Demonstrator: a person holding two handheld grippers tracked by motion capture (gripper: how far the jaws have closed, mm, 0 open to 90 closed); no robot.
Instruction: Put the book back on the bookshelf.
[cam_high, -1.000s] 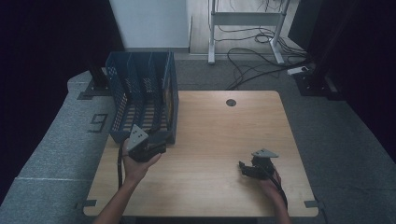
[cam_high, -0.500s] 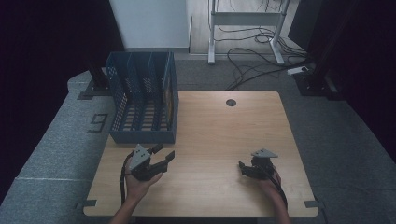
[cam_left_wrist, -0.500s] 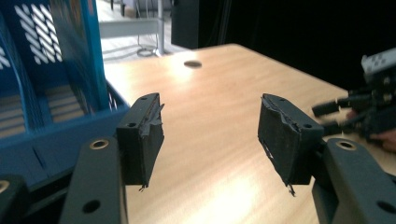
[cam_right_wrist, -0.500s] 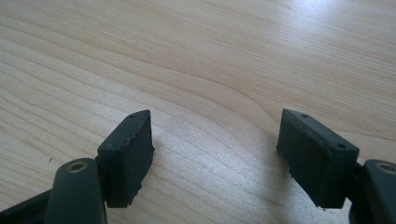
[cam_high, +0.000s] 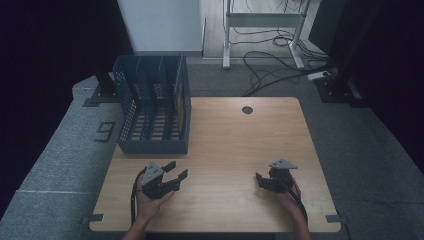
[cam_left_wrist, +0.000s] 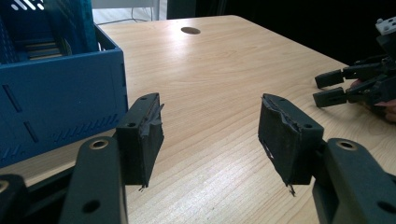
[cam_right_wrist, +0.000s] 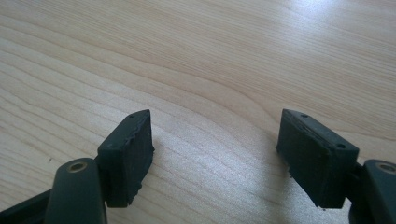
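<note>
My left gripper (cam_high: 176, 170) sits low over the wooden table (cam_high: 235, 135) near its front left, jaws open and pointing right, nothing between them. In the left gripper view its gripper (cam_left_wrist: 210, 135) frames bare wood, with the blue crate (cam_left_wrist: 56, 102) close on the left. My right gripper (cam_high: 259, 179) rests near the front right, held by a hand, jaws open and empty. The right gripper view has its gripper (cam_right_wrist: 212, 149) just above bare wood grain. The right gripper (cam_left_wrist: 327, 88) is also seen in the left gripper view, far right.
A blue slotted crate (cam_high: 155, 107) with upright dividers stands at the table's back left. A round cable hole (cam_high: 247, 109) lies near the far edge. Grey floor, cables (cam_high: 270, 55) and a metal stand (cam_high: 260, 20) lie beyond the table.
My left gripper has moved down and toward the table's front, away from the crate's near wall. The right gripper has stayed still.
</note>
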